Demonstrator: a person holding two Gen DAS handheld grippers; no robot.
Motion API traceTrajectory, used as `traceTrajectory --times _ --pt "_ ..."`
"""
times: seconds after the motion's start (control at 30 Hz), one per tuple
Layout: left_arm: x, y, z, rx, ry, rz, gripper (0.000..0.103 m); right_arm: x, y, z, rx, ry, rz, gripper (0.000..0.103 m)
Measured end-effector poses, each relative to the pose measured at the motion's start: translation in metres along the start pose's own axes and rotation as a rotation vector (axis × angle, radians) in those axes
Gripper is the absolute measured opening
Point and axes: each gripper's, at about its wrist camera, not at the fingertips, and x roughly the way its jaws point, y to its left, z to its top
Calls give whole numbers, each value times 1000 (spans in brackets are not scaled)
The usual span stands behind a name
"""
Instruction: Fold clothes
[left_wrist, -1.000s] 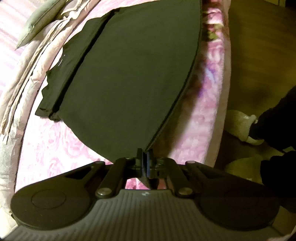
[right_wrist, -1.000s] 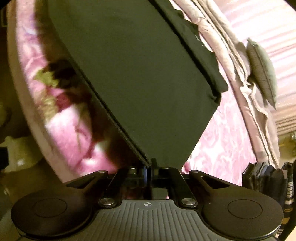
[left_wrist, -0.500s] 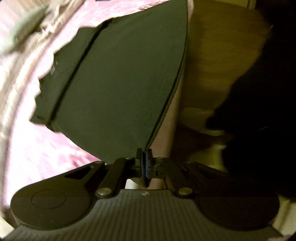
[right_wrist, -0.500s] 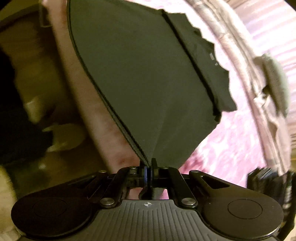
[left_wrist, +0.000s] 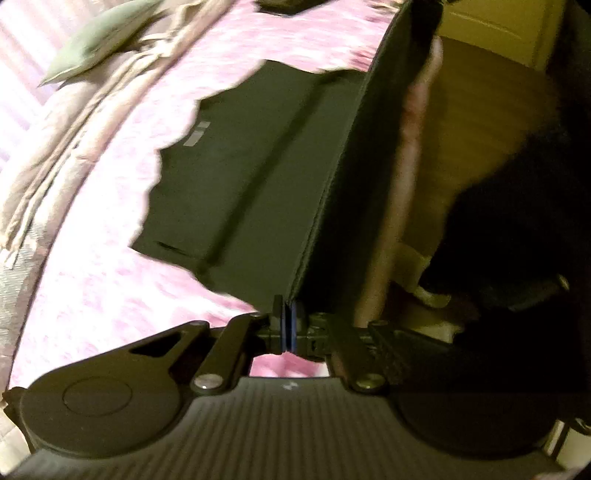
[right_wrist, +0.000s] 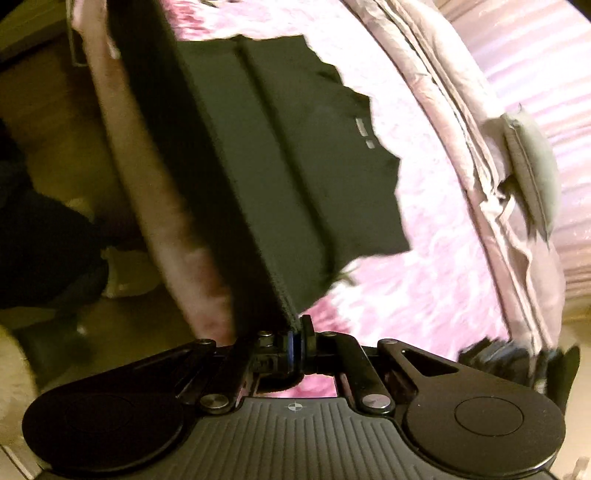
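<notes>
Over bed (left_wrist: 110, 280), both grippers' fingers (left_wrist: 277, 306) (right_wrist: 306, 325) clamp dark garment (left_wrist: 258, 192) (right_wrist: 295, 166) hem; w/ blur.

Bed in pink floral cover (left_wrist: 110, 288), dark garment (left_wrist: 236, 177) partly on it, grey-green pillow (right_wrist: 532, 166)

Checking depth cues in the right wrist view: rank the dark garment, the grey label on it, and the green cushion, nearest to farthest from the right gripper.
1. dark garment: its edge is pinched in the right gripper.
2. grey label: up the garment, right of centre.
3. green cushion: far right, past the pink bedspread.
</notes>
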Motion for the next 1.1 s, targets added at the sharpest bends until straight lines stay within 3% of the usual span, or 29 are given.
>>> traceTrajectory --times 0.13,0.23,0.47,0.7,0.9,1.0,1.07,1.1 --pt "36 89 42 -76 25 1 1 48 -81 35 -6 -9 34 2" --pt "74 155 67 -159 75 -39 1 103 -147 56 16 4 114 2" --pt "173 256 105 -287 170 -67 1 228 -234 95 55 48 256 2" --pt "228 308 112 -353 201 -79 1 287 -275 107 118 59 318 2" --pt "271 328 102 -356 221 -117 2 313 -274 117 180 84 328 2" --pt "292 330 94 -361 234 -137 3 319 -277 113 266 83 263 3" --pt "302 331 90 -374 242 -128 9 322 -279 110 327 81 215 16" --pt "305 334 88 -395 244 -116 20 324 -280 108 358 81 191 47"
